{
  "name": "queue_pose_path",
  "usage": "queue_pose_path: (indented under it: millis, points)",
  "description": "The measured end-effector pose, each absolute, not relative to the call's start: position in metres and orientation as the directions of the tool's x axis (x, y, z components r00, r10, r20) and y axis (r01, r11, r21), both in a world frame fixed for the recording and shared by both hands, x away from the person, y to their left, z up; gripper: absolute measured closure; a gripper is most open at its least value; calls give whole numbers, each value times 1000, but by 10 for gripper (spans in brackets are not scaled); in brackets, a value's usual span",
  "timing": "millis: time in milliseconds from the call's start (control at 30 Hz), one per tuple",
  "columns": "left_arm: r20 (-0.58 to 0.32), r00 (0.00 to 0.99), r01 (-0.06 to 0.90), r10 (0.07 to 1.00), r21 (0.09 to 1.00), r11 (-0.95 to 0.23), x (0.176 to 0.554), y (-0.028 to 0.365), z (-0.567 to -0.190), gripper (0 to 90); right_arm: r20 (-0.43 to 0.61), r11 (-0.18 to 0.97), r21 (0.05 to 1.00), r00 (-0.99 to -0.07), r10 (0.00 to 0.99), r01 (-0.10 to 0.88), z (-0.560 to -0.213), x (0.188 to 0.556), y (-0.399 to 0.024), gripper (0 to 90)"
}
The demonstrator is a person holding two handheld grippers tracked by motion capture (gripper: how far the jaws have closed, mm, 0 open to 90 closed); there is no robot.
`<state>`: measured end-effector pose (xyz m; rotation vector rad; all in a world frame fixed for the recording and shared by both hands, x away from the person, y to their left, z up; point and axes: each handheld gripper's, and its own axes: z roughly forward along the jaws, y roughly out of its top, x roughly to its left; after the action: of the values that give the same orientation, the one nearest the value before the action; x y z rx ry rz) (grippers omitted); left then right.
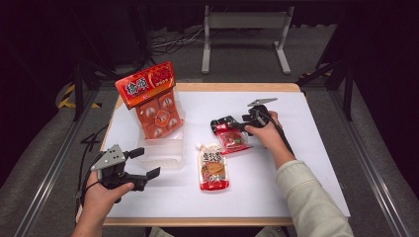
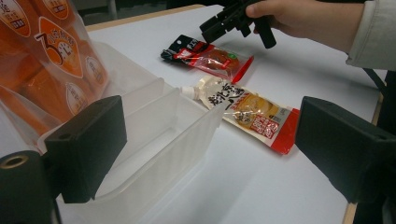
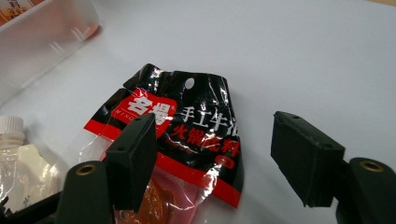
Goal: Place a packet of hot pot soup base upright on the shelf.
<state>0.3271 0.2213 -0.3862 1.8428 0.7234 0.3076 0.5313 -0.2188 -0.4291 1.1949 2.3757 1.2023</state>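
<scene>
While hovering with jaws apart over the table, right gripper [image 3: 212,161] closing in on a glossy black-and-red plastic sauce packet [image 3: 187,140] lying flat on the white tabletop [image 1: 296,148], beside a clear capped spout pouch [image 1: 213,167]. Likely handling light, limp and slippery; pinching the crinkled black header by its hang hole looking safest. Left gripper [image 1: 143,163] waiting with jaws spread and empty beside the translucent plastic bin [image 2: 159,135].

A white-topped counter [image 1: 296,163] with a wooden edge carries a clear plastic bin [image 1: 160,150] at left, a white-capped sauce pouch [image 1: 213,168] near the centre, and a black-and-red packet [image 1: 230,136] just beyond it to the right.
</scene>
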Motion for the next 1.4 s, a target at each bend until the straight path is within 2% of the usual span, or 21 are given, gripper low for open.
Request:
queue_pose_path:
  millis: [500,633,933,1100,1233,1400]
  points:
    - [-119,787,332,606,909,-253,327,221,-388,130,160,339,740,-642,750,581,-442,535,-209,315]
    - [-113,786,329,608,909,-257,327,220,-388,132,166,350,737,-657,735,578,-442,533,-207,418]
    - [-107,783,330,612,907,-263,327,221,-388,139,80,418,726,-670,738,546,-441,528,-205,674]
    - [-108,784,331,611,906,-264,327,221,-389,140,25,478,714,-701,713,512,-438,523,-197,852]
    - [-110,781,332,614,907,-260,327,221,-389,140,-12,511,705,-712,703,493,-435,519,-194,882]
    - [-114,781,333,613,908,-254,328,221,-389,137,4,485,729,-712,702,483,-427,515,-198,883]
